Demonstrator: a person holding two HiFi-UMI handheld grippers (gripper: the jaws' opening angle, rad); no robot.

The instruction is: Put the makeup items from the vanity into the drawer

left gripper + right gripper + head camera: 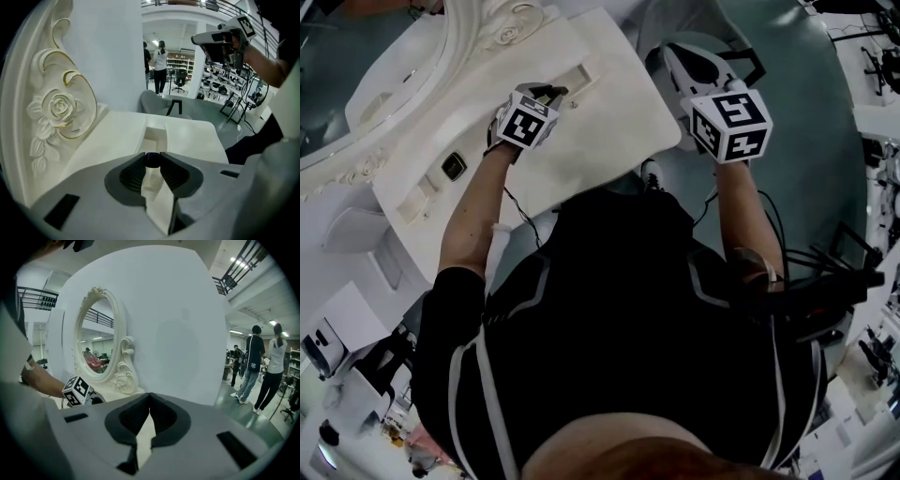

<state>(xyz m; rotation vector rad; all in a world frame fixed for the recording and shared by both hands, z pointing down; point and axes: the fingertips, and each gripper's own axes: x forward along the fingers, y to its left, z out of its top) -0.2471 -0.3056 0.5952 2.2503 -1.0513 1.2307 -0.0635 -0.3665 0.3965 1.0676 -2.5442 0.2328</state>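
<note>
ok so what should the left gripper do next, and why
Probably ease the left gripper forward over the recessed white compartment just ahead, since its jaws are shut on a small dark item that is not yet above it.

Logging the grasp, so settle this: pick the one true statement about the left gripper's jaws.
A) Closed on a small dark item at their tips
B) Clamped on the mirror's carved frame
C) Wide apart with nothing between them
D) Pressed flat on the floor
A: the left gripper view shows the left gripper with its jaws pinched on a small dark item at the tips, held above the white vanity top.
</note>
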